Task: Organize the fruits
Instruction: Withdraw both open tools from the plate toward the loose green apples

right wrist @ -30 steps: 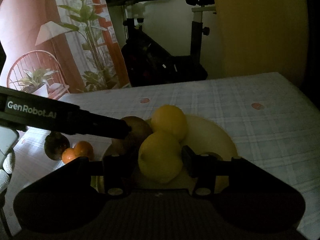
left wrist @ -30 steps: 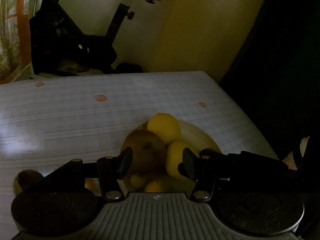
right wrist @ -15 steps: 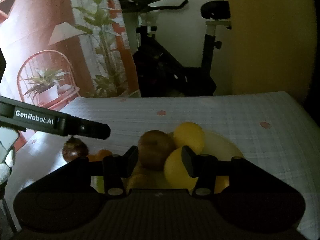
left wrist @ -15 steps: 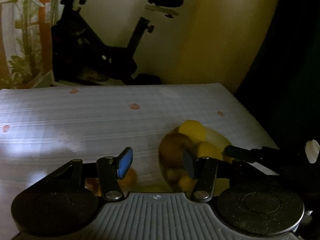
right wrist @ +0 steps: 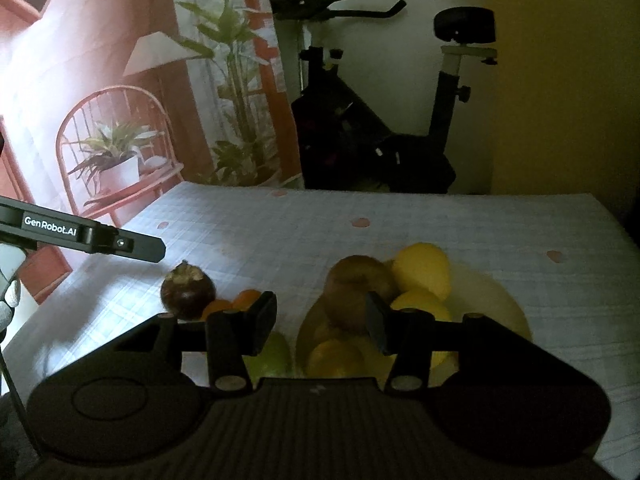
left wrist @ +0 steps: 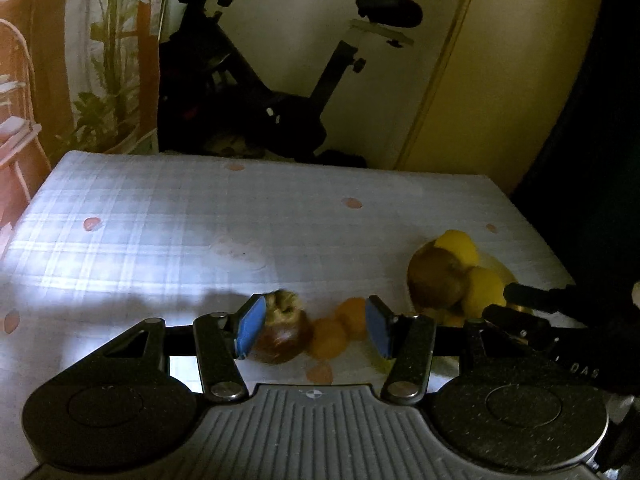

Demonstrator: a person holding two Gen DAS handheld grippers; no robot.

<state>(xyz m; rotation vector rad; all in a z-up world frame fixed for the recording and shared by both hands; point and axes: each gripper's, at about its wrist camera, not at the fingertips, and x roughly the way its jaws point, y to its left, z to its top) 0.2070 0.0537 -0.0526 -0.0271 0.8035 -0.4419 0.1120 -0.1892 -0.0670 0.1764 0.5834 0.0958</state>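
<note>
— So where do the fruits sit?

— Mostly on the pale plate (right wrist: pixel 508 300): a brown fruit (right wrist: pixel 356 280) and yellow lemons (right wrist: pixel 420 266) piled together. Off the plate, on the checked tablecloth (left wrist: pixel 240 216), lie a dark mangosteen (left wrist: pixel 282 338) and 2 small oranges (left wrist: pixel 330 336), touching each other (a green fruit (right wrist: pixel 272 354) rests just beside the plate).

— And the tongs?

— Left gripper (left wrist: pixel 314 326) hangs spread above the mangosteen and oranges, gripping nothing. Right gripper (right wrist: pixel 322 320) is spread too, empty, over the plate's near side.
</note>
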